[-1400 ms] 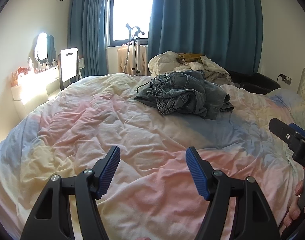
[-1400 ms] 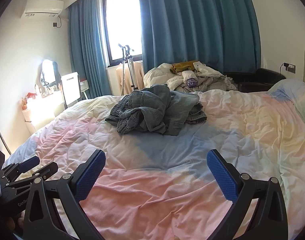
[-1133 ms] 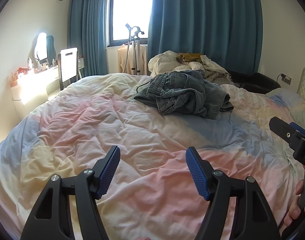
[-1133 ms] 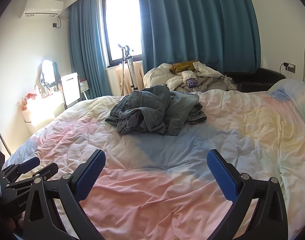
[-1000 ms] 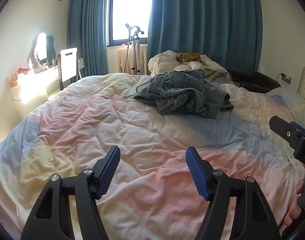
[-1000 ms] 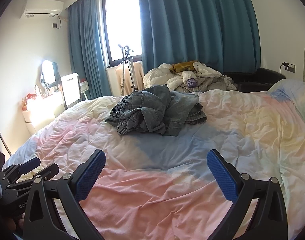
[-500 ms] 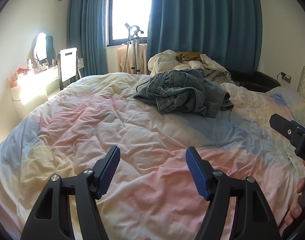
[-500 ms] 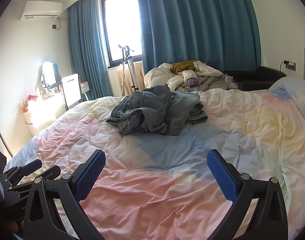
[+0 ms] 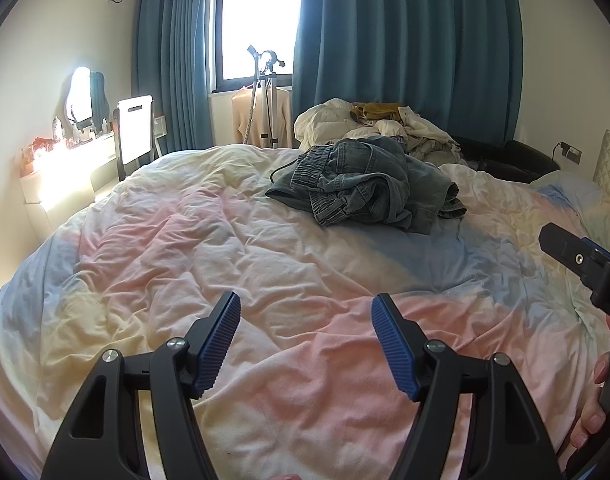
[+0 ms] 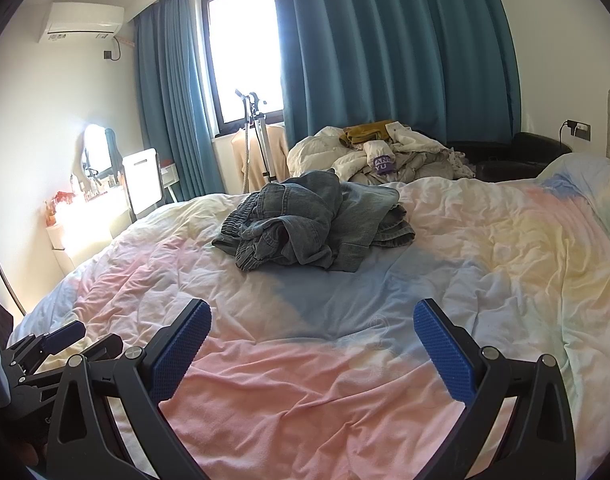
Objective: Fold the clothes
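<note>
a crumpled heap of faded blue-grey denim clothes [image 9: 369,184] lies on the pastel quilt [image 9: 233,264], upper centre of the left wrist frame and just above centre in the right wrist frame [image 10: 313,224]. it is bunched and folded over itself, with a ribbed elastic band showing at its left end and a flatter, hemmed panel spilling to the lower right. a thin dark cord pokes out at its left edge in the left wrist view. the heap runs roughly left to right across both frames, slightly lower at the right; which end is top or bottom of any garment cannot be told.

the left gripper [image 9: 307,336] sits at the bottom centre of its frame, its blue pads well apart with only quilt showing between them. the right gripper [image 10: 313,350] sits at the bottom of its own frame, jaws likewise spread wide over bare quilt, holding nothing. both are well apart from the denim.

behind the bed, a pile of pale laundry [image 10: 389,156] sits before teal curtains [image 10: 385,48].
</note>
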Available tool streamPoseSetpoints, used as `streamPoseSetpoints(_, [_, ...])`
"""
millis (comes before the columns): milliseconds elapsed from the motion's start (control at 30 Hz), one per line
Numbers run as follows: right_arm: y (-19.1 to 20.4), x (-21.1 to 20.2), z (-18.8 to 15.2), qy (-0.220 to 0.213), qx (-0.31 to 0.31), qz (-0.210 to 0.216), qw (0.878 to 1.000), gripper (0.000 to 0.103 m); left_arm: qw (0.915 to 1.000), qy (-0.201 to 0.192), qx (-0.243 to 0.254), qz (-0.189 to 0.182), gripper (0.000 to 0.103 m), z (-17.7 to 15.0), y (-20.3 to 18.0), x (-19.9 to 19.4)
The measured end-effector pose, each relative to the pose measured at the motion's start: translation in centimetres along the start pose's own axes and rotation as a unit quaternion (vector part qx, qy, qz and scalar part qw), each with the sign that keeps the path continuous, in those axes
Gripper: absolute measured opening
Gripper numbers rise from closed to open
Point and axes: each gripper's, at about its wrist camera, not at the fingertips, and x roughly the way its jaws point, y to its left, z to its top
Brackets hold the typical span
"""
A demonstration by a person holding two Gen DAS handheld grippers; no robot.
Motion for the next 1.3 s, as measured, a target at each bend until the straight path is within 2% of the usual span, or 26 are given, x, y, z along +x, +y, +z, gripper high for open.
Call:
streamPoseSetpoints(633, [-0.1, -0.1, 0.1, 0.001, 0.005, 0.001, 1.000, 0.103, 1.0000, 0.005, -0.001, -0.002, 0.070, -0.1, 0.0, 0.3])
streamPoseSetpoints(800, [-0.4, 0.0, 0.1, 0.003, 0.014, 0.003, 1.000, 0.103, 0.9998, 0.011, -0.008, -0.011, 0.070, 0.0, 0.2, 0.5])
streamPoseSetpoints(1033, [-0.8, -0.1, 1.0, -0.003, 0.027, 0.010, 1.000, 0.103, 0.9980, 0.028, -0.043, -0.038, 0.070, 0.6, 1.1, 1.2])
streamPoseSetpoints(1133, [-1.2, 0.2, 1.5, -0.004, 0.036, 0.010, 0.999, 0.103, 0.9943, 0.044, -0.080, -0.056, 0.070, 1.1, 1.9, 2.1])
streamPoseSetpoints(1200, [-1.6, 0.3, 1.6, -0.001, 0.046, 0.009, 0.999, 0.103, 0.9889, 0.059, -0.116, -0.073, 0.070, 1.4, 2.7, 3.1])
streamPoseSetpoints(1300, [-2.3, 0.5, 1.3, 0.005, 0.067, 0.012, 0.998, 0.103, 0.9689, 0.090, -0.195, -0.123, 0.070, 1.7, 4.0, 5.3])
